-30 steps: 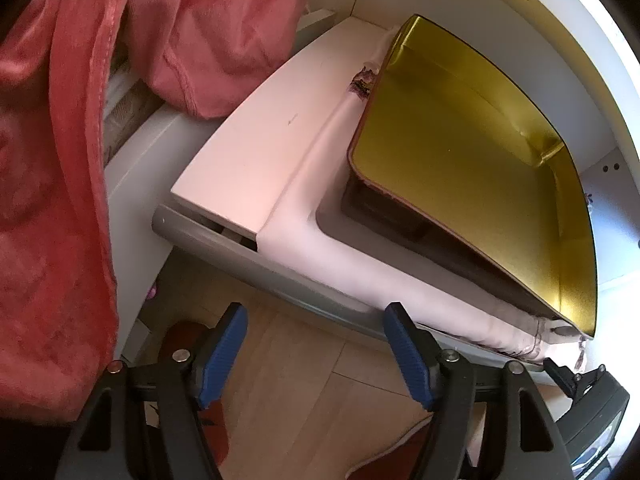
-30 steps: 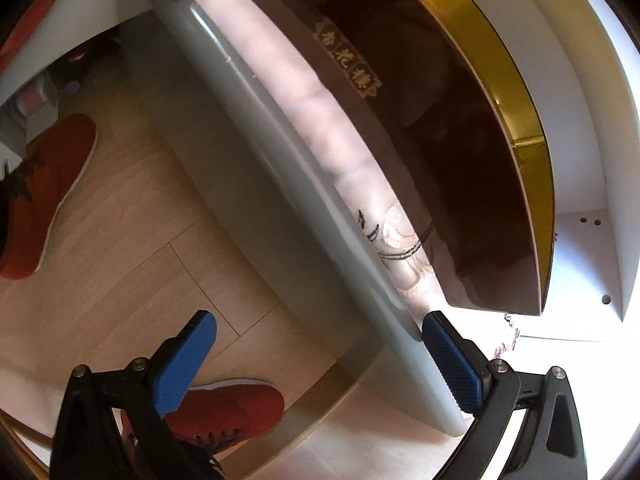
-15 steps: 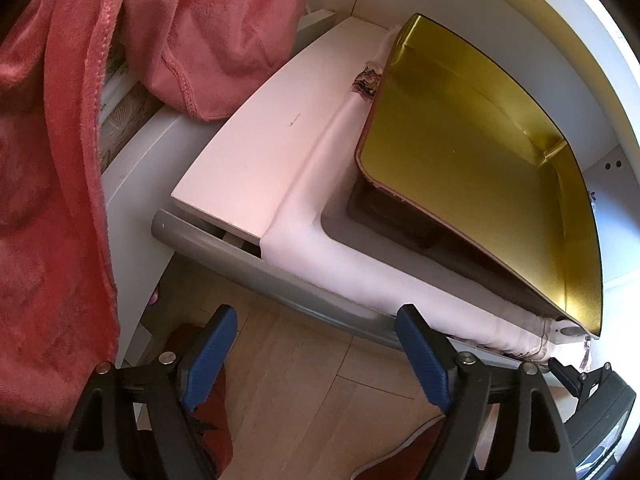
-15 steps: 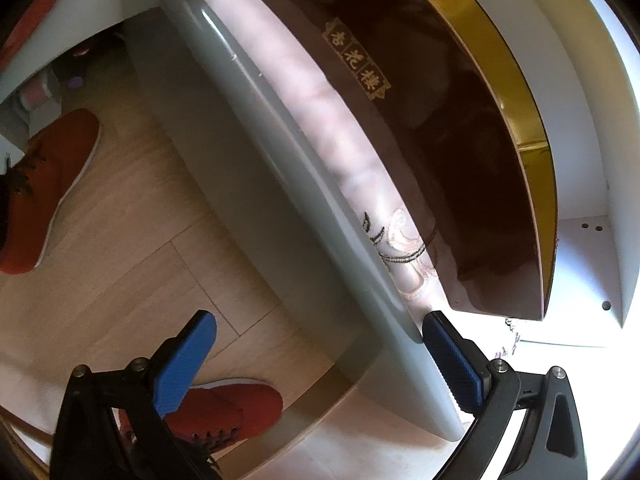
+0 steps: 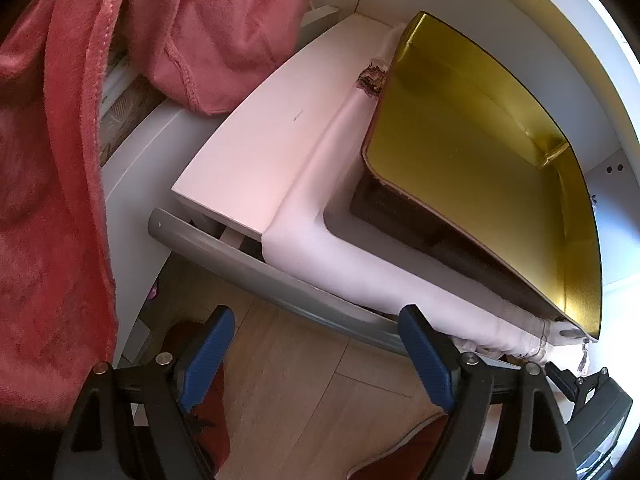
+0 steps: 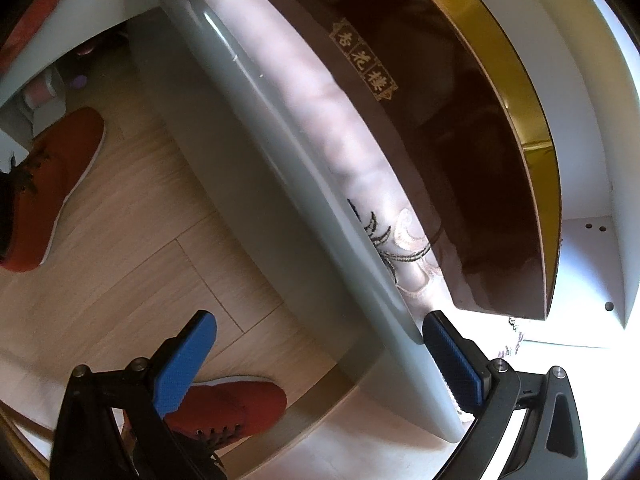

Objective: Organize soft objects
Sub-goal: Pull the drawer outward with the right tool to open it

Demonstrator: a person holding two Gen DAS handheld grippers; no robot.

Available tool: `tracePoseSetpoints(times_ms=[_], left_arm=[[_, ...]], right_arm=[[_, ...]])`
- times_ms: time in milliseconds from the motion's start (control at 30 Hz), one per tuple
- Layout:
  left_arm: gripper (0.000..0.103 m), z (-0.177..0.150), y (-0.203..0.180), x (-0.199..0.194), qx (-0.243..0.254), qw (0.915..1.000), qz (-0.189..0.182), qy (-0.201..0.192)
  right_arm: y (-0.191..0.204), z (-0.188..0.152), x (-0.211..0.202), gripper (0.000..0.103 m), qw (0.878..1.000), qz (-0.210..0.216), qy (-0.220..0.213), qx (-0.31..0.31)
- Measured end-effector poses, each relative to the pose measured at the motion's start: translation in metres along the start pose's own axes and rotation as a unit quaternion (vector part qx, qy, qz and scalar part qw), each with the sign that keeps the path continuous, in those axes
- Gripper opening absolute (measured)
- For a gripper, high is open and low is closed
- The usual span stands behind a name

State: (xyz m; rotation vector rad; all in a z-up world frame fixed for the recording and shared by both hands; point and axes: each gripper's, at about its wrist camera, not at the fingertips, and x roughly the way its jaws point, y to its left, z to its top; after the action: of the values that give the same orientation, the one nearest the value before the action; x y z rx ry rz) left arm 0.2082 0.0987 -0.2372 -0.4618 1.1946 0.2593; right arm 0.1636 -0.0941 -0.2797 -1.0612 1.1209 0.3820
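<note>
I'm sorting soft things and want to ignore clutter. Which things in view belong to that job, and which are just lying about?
Belongs to the job:
- pale pink cloth lying along the drawer front
- red fleece garment hanging on the left
- left gripper, open, holding nothing
- right gripper, open

Just lying about:
- gold tin lid
- dark box with gold lettering
- red shoes on the floor

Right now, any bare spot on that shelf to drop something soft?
Free: white shelf board, between the pink towel and the pale rolled cloth. Crowded: the gold tin lid fills the right side, cloth hugging its edge.
</note>
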Motion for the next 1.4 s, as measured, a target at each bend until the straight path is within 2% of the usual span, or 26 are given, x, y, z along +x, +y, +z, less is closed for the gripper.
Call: tracePoseSetpoints(times_ms=[367, 467, 667, 800, 933, 1400], left_arm=[[0.087, 0.003, 0.0, 0.002, 0.007, 1.0, 0.0, -0.003], [0.087, -0.005, 0.001, 0.002, 0.014, 0.9999, 0.006, -0.007], [0.087, -0.005, 0.002, 0.006, 0.011, 0.9999, 0.003, 0.002], [0.087, -0.004, 0.006, 0.008, 0.005, 0.9999, -0.001, 0.01], [0.087, 0.004, 0.007, 0.01, 0.005, 1.0, 0.0, 0.008], [0.087, -0.003, 0.014, 0.01, 0.009, 0.9996, 0.009, 0.025]], right_arm=[[0.002, -0.003, 0.001, 0.103, 1.0, -0.001, -0.003, 0.004], [0.002, -0.004, -0.003, 0.103, 1.0, 0.002, -0.001, 0.003], [0.008, 0.0, 0.001, 0.103, 1.0, -0.002, -0.003, -0.013], [0.003, 0.001, -0.002, 0.103, 1.0, 0.02, -0.009, 0.004], [0.008, 0.001, -0.001, 0.103, 1.0, 0.007, -0.005, -0.015], [0.018, -0.001, -0.004, 0.103, 1.0, 0.012, 0.013, -0.026]])
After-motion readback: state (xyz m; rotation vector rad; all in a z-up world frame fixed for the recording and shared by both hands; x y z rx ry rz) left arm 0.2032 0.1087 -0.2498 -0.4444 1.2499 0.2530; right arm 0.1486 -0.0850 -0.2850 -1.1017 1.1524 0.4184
